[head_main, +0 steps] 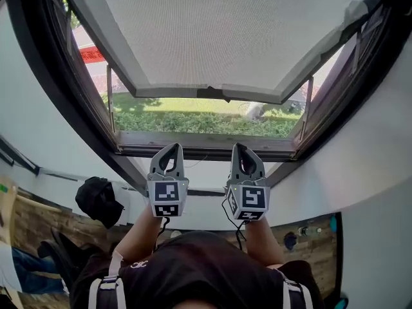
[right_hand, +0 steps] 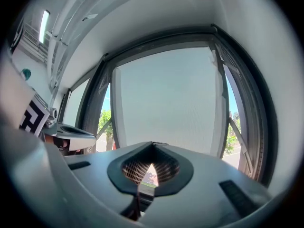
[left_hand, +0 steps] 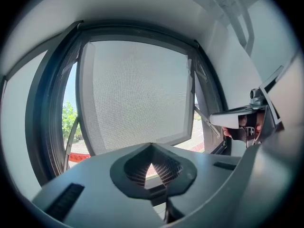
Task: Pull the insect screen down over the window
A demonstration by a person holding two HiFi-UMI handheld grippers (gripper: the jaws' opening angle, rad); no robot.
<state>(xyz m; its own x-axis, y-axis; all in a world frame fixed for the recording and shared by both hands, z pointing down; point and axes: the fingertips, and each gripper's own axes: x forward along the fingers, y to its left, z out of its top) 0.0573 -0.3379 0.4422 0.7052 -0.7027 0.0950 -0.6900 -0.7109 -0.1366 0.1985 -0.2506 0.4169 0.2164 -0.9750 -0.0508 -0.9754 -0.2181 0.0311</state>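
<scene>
The insect screen (head_main: 225, 31) is a pale grey mesh that covers the upper part of the dark-framed window. Its grey bottom bar (head_main: 206, 94) hangs above an open gap showing grass and a hedge (head_main: 199, 118). My left gripper (head_main: 172, 149) and right gripper (head_main: 239, 148) are side by side just below the window's lower frame (head_main: 206, 141), pointing at it. Both are shut with nothing between the jaws. In the left gripper view the closed left gripper (left_hand: 152, 147) faces the screen (left_hand: 137, 94). The right gripper view shows the same, the right gripper (right_hand: 152, 146) before the screen (right_hand: 166, 99).
A black cap-like object (head_main: 98, 199) lies at the lower left above a wooden floor (head_main: 38, 227). White wall curves round both sides of the window. Metal stay arms (head_main: 109, 98) stand at the sides of the opening. Each gripper view shows the other gripper at its edge (left_hand: 247, 120).
</scene>
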